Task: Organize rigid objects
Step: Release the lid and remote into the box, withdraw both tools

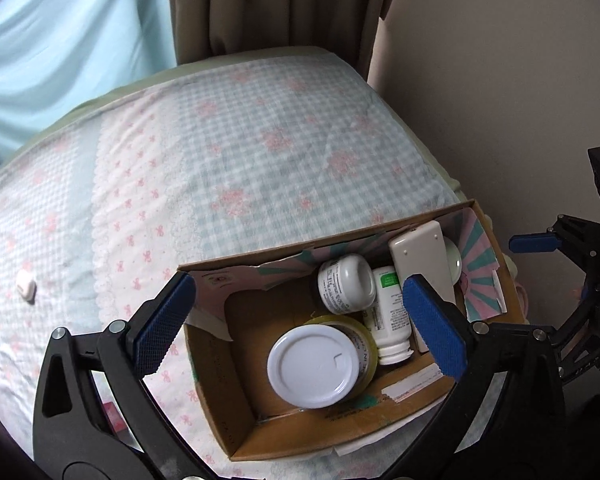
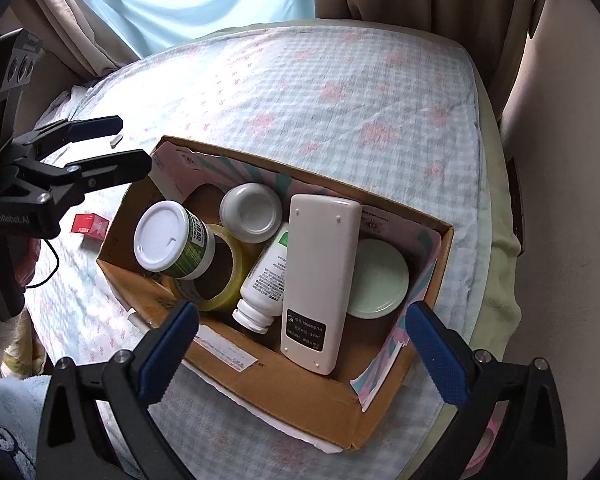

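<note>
A cardboard box (image 2: pixel 292 400) sits on the bed and also shows in the left wrist view (image 1: pixel 340 428). It holds a white-lidded green jar (image 2: pixel 160 236), a tape roll (image 2: pixel 220 276), a small white jar (image 2: pixel 252 212), a white bottle (image 2: pixel 266 280), a white remote (image 2: pixel 320 276) and a pale green lid (image 2: pixel 376 276). My left gripper (image 1: pixel 298 324) is open and empty above the box. My right gripper (image 2: pixel 302 344) is open and empty above the box's near side. A small white object (image 1: pixel 26 286) and a red box (image 2: pixel 89 225) lie on the bedspread.
The bed has a checked blue and pink cover (image 1: pixel 260 140). Brown curtains (image 1: pixel 280 4) and a light blue curtain (image 1: pixel 60 40) hang behind it. A beige wall (image 1: pixel 500 80) runs along the right side.
</note>
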### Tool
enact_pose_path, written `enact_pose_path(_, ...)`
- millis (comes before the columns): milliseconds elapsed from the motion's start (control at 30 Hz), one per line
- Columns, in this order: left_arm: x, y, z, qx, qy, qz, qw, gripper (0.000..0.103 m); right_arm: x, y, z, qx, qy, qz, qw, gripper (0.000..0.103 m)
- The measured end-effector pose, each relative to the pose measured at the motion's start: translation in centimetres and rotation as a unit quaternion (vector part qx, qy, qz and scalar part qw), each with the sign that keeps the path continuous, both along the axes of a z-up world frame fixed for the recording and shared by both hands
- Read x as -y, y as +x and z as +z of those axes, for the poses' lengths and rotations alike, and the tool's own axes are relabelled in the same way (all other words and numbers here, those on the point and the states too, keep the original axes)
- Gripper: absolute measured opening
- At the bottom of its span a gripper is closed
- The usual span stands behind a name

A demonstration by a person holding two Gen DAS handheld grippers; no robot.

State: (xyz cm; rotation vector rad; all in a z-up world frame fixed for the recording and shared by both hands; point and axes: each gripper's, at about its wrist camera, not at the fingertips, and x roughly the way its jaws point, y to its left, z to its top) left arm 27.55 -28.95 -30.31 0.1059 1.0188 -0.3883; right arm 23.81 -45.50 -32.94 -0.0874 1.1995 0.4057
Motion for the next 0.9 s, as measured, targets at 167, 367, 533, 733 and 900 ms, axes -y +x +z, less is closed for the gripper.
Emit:
enact_pose_path(167,-1.3,-1.1,0.7,0.003,0.001,0.007,1.0,0.103,-0.4,-0.4,0.9,0.009,-0.012,0.002,1.0,0.103)
enact_pose_path(367,-3.1,-2.9,2.4,0.011,0.006,0.018,0.9998,0.103,-0.6,-1.3,2.6,0.015,-0.015,-0.009,1.0,0.103)
enact_pose_path(533,-5.1,-4.8,4.6,0.019,0.007,0.027,0.9994,0.103,-1.5,-2.2,4.2,0.012,-0.018,-0.009,1.0,0.103)
enact_pose_path(733,-8.6,-7.2,8.1,0.022,-0.001,0.053,0.9984,0.103,-4.2,-3.0,6.9,0.03,-0.035,0.016,0.999,0.103)
enact_pose_path(900,-12.5,-9.2,11.2,0.037,0.001,0.061,0.9974,0.103,-7.3,-3.1,9.1,0.027,-0.045,0.029,0.998,0.103)
